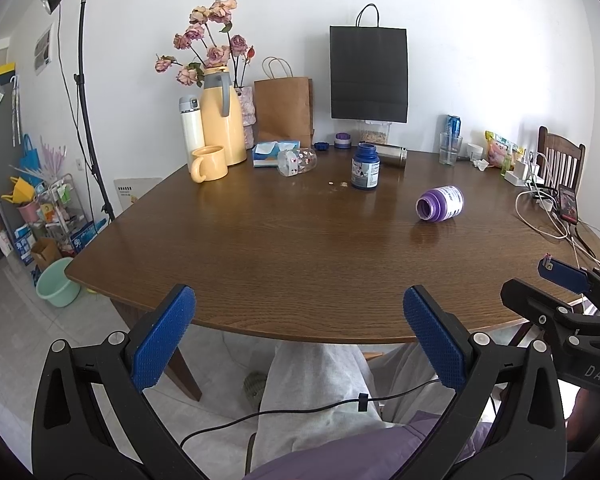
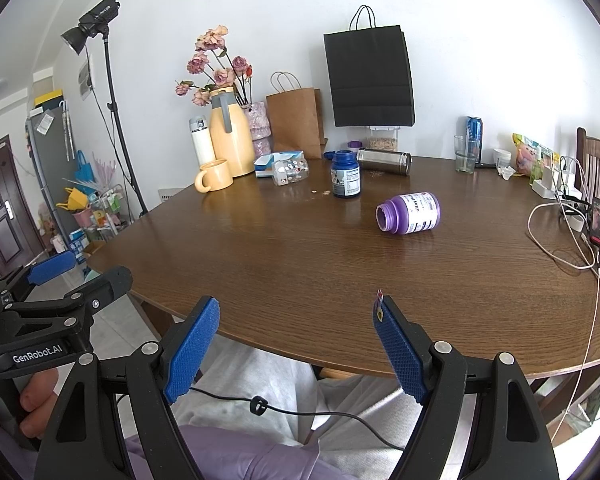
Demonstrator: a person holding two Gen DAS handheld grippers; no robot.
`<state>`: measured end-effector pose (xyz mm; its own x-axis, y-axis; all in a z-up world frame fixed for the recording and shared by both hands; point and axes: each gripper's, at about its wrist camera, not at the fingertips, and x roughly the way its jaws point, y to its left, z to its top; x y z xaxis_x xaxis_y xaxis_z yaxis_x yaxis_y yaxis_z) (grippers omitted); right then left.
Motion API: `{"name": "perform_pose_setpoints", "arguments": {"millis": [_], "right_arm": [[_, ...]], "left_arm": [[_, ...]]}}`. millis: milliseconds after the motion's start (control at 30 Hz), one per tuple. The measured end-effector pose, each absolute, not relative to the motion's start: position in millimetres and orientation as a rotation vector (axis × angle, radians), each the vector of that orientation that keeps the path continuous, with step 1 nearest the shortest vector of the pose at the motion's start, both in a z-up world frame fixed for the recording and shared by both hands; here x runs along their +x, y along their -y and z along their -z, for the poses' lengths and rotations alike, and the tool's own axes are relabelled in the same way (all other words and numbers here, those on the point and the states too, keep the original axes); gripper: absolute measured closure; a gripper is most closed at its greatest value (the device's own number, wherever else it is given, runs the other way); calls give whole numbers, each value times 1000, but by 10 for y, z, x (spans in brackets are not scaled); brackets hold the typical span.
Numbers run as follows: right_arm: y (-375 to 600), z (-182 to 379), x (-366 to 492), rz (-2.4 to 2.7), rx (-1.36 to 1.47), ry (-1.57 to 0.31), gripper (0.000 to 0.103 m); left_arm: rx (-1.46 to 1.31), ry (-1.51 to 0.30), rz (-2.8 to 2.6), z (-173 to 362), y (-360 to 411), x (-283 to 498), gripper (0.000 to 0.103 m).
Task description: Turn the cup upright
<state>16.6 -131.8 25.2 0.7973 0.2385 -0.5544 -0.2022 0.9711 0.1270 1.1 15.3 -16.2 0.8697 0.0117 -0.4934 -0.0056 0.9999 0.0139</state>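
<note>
Left gripper (image 1: 298, 334): we hold it back over the near table edge, jaws spread wide, nothing between them; judged a ready pose before any reach
Right gripper (image 2: 296, 342): same stance, jaws spread and empty, just beside the left one
Table (image 1: 260, 264): bare brown wood between us and the clutter, so the approach looks free
Purple bottle (image 2: 409, 213): on its side, mouth toward us, right of centre
Blue bottle (image 2: 345, 174): upright, behind the purple one
Cup (image 1: 297, 161): we take the clear printed one as the task's thing; it lies on its side at the far left, just beside the tissue box (image 1: 274, 153); not yet touched
Yellow mug (image 1: 208, 163): already upright, near the jug (image 1: 222, 120)
</note>
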Motion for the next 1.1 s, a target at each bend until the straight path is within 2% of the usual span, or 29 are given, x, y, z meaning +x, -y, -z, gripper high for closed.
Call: {"name": "perform_pose_setpoints", "arguments": {"millis": [1100], "right_arm": [[1303, -269, 300, -272, 56, -587, 19]], "left_arm": [[7, -507, 6, 165, -181, 142, 0]]}}
